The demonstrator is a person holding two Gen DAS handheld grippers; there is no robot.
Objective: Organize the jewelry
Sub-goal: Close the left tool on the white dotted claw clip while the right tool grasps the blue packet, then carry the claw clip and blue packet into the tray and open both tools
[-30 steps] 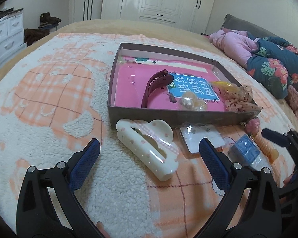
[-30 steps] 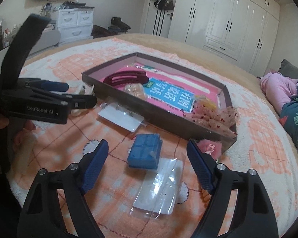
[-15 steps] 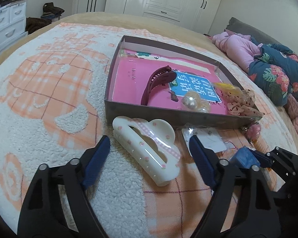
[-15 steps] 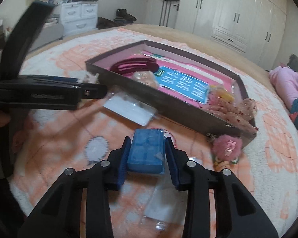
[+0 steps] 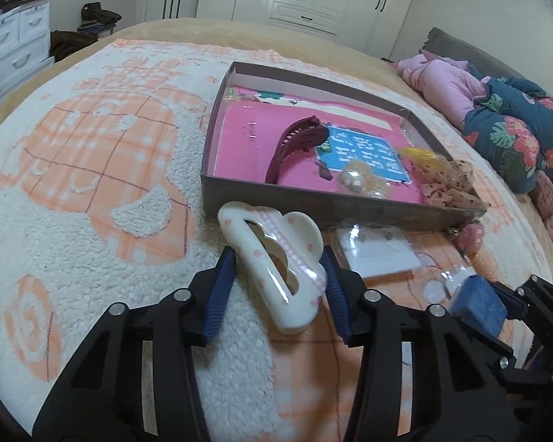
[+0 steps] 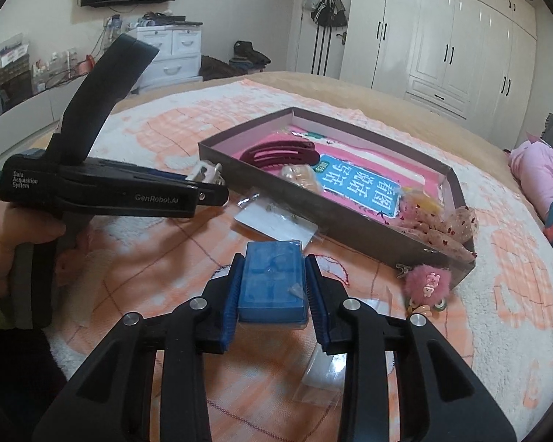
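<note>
A white hair claw with pink dots (image 5: pixel 276 258) lies on the orange-and-white blanket in front of the shallow brown box (image 5: pixel 313 208). My left gripper (image 5: pixel 276 256) is closing around it, and both blue pads touch its sides. In the right wrist view the left gripper (image 6: pixel 217 184) shows from the side, a hand on its handle. My right gripper (image 6: pixel 274 261) is shut on a small blue case (image 6: pixel 272 280), held just above the blanket; the case (image 5: pixel 477 304) also shows at the right of the left wrist view. A dark red hair claw (image 5: pixel 295 143) lies inside the box.
The box (image 6: pixel 313 208) also holds a blue card, pearl pieces and a dotted scrunchie (image 5: pixel 449 184). A bagged earring card (image 6: pixel 276 221), a pink fluffy charm (image 6: pixel 427 283) and a clear bag (image 6: pixel 328 368) lie on the blanket. Folded clothes (image 5: pixel 497 110) are piled at the right.
The left jaws have come in from wide open to the sides of the white claw. The right jaws closed on the blue case and raised it a little off the clear bag.
</note>
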